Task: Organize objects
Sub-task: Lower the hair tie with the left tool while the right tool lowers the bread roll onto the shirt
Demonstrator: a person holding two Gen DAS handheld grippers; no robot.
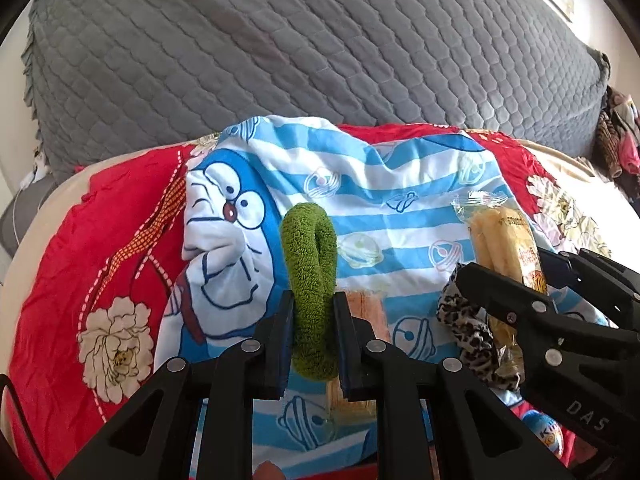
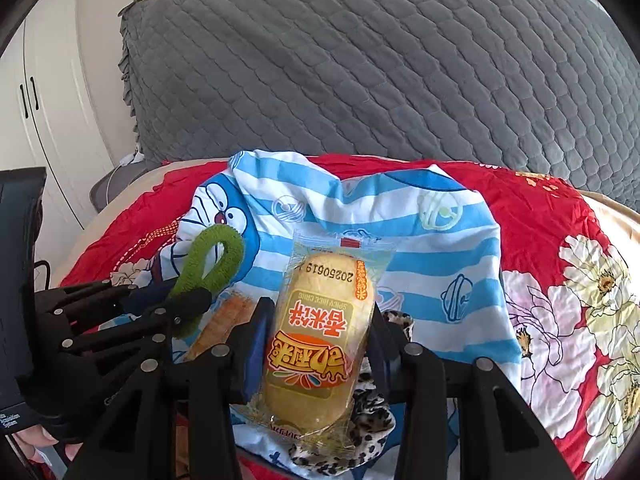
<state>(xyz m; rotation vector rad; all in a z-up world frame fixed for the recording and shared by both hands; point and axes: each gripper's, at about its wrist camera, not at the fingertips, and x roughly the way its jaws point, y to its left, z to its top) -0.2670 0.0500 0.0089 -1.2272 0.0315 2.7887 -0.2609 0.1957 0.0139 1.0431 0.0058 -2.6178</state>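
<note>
My left gripper is shut on a green terry hair tie, which stands up as a loop between its pads. My right gripper is shut on a yellow snack packet with orange print, held lengthwise. Both hover over a blue-and-white striped cartoon cloth spread on the bed. In the left wrist view the right gripper with the snack packet is at the right. In the right wrist view the left gripper with the hair tie is at the left.
A leopard-print hair tie lies on the cloth under the right gripper. An orange snack stick lies between the grippers. Red floral bedding surrounds the cloth. A grey quilted cover rises behind. A small egg-shaped sweet sits at the lower right.
</note>
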